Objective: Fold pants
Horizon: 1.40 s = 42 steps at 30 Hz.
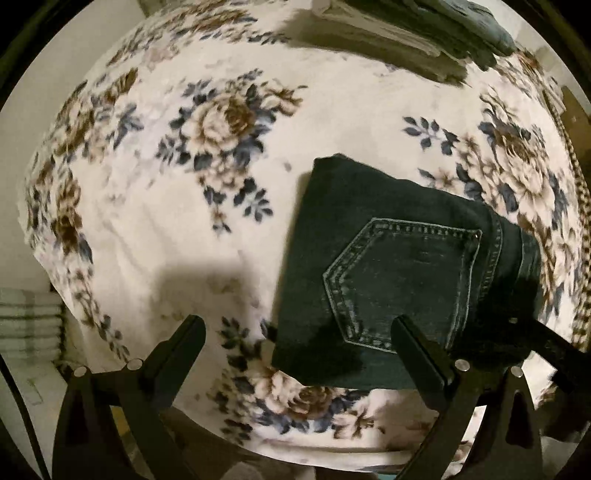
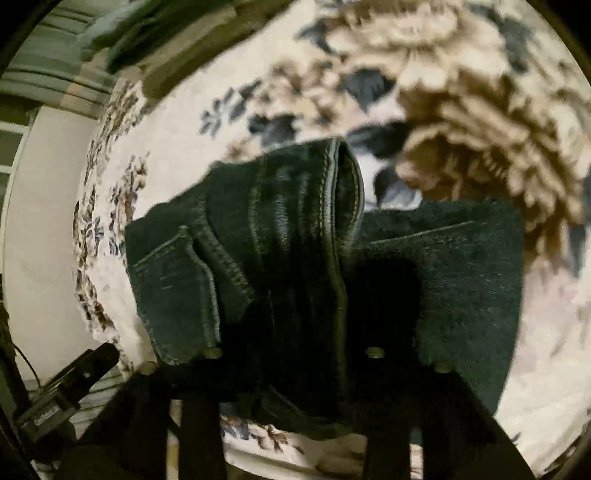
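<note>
Left wrist view: folded pants (image 1: 399,273) lie on blanket (image 1: 221,229), at 4 o'clock from frame centre, back pocket (image 1: 402,288) up. Left gripper (image 1: 299,332) at 6 o'clock, one finger beside the pants, the other over them. Stacked fabric (image 1: 406,33) at 1 o'clock, behind the pants, well apart. Right wrist view: pants (image 2: 288,258) at centre, right gripper (image 2: 295,354) at 6 o'clock, left gripper (image 2: 66,391) at 8 o'clock.

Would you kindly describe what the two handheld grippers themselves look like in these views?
The left gripper is matte black plastic: two flat, tapering fingers on triangular cut-out brackets, fixed with round silver pins. The right gripper looks the same black, with brass-toned round pins; its fingers sit mostly in shadow. No hands, sleeves or readable markings show.
</note>
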Available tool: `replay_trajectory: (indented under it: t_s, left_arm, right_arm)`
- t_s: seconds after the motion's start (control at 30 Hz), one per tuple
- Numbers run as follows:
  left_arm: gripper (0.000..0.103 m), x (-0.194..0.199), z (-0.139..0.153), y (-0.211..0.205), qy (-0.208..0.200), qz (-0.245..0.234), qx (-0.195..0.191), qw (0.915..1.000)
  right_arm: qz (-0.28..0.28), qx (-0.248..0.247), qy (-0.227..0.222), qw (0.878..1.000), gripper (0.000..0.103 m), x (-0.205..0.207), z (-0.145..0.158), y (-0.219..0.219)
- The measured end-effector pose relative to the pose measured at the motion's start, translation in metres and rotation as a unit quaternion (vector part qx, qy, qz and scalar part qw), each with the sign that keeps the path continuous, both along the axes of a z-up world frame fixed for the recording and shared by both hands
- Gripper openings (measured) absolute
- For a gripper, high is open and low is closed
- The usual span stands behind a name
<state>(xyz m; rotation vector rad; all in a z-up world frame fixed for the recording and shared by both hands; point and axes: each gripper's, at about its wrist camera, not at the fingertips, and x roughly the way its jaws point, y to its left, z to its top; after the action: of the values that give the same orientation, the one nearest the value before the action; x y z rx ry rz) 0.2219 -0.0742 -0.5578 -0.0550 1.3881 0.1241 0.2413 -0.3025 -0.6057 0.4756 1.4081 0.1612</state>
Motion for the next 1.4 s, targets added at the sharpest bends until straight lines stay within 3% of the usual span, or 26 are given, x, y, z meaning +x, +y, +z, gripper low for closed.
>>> replay_trajectory:
  t_s: [0.17,0.33,0.47,0.6,0.63,0.7,0.77,0.8,0.93,1.03,1.13,1.17,1.27,1.33,1.37,1.4]
  left_arm:
    - [0.103,0.000,0.005,-0.010,-0.008,-0.013,0.004,0.9999]
    - [0.103,-0.001,0.004,-0.020,-0.007,-0.021,-0.005,0.9997]
    - [0.103,-0.002,-0.001,-0.027,-0.003,-0.026,-0.009,0.9996]
    - [0.103,-0.002,-0.008,-0.032,0.002,-0.033,-0.007,0.9994]
    - [0.103,-0.002,-0.011,-0.033,0.005,-0.033,-0.009,0.9994]
    - [0.103,0.000,-0.016,-0.031,0.010,-0.028,-0.019,0.9994]
    - [0.103,0.004,-0.020,-0.028,0.011,-0.024,-0.029,0.9992]
    - [0.103,0.007,-0.025,-0.025,0.013,-0.022,-0.039,0.9989]
    - [0.103,0.021,-0.044,-0.017,0.022,-0.016,-0.090,0.9956]
    - [0.103,0.028,-0.064,-0.018,0.035,-0.019,-0.137,0.9898]
    - [0.103,0.033,-0.091,-0.022,0.057,-0.028,-0.193,0.9792]
    - [0.103,0.034,-0.100,-0.024,0.062,-0.028,-0.214,0.9744]
    - [0.103,0.037,-0.109,-0.026,0.055,-0.032,-0.230,0.9712]
    - [0.096,0.037,-0.106,-0.028,0.045,-0.041,-0.234,0.9702]
    - [0.068,0.036,-0.103,-0.030,0.038,-0.048,-0.243,0.9682]
    - [0.051,0.034,-0.095,-0.035,0.029,-0.067,-0.248,0.9661]
  right_arm:
    - [-0.035,-0.002,-0.021,0.999,0.024,-0.016,0.037,-0.020]
    - [-0.088,-0.021,-0.024,0.996,0.024,-0.049,0.057,-0.081]
    - [-0.124,-0.039,-0.003,0.991,0.024,-0.064,0.046,-0.129]
    - [-0.107,-0.036,-0.003,0.994,0.026,-0.060,0.028,-0.137]
    - [-0.103,-0.037,0.001,0.994,0.030,-0.057,0.024,-0.136]
    - [-0.112,-0.032,0.014,0.993,0.049,-0.054,0.014,-0.144]
    - [-0.131,-0.006,0.026,0.991,0.085,-0.057,0.003,-0.156]
    - [-0.154,0.022,0.029,0.987,0.089,-0.065,0.000,-0.167]
    - [-0.219,0.114,0.034,0.968,0.091,-0.105,-0.015,-0.190]
    - [-0.223,0.175,0.048,0.958,0.093,-0.123,-0.042,-0.182]
    - [-0.232,0.245,0.043,0.940,0.093,-0.117,-0.080,-0.166]
    - [-0.234,0.268,0.037,0.934,0.097,-0.113,-0.089,-0.161]
    - [-0.251,0.285,0.018,0.925,0.103,-0.095,-0.109,-0.150]
    - [-0.260,0.280,0.011,0.924,0.103,-0.091,-0.108,-0.147]
    - [-0.268,0.279,0.008,0.922,0.100,-0.093,-0.107,-0.147]
    - [-0.281,0.266,0.011,0.922,0.093,-0.098,-0.104,-0.147]
